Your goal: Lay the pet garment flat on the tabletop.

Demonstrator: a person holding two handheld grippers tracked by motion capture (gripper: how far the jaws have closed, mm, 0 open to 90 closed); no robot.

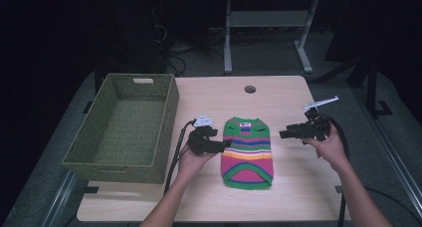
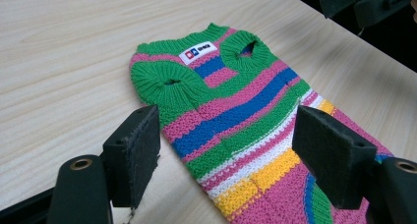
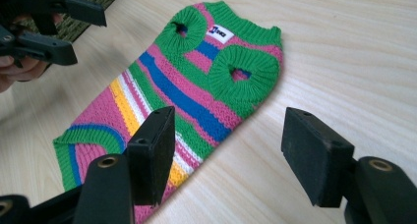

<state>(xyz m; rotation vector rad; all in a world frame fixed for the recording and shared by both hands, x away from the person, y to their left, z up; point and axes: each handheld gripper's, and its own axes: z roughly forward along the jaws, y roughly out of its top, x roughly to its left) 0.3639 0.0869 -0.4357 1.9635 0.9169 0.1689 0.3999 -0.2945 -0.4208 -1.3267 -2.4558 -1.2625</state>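
A green basket (image 1: 124, 127) sits at the table's (image 1: 288, 187) left edge. The left gripper (image 1: 225, 144) is at the striped sweater's (image 1: 247, 152) left edge, jaws wide apart, holding nothing. The sweater lies flat mid-table. The right gripper (image 1: 281, 134) hovers just right of it, jaws equally wide and empty.

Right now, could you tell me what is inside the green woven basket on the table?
The basket looks empty: its woven floor and far walls show bare. The strip of floor just behind its near wall is hidden from the high view.
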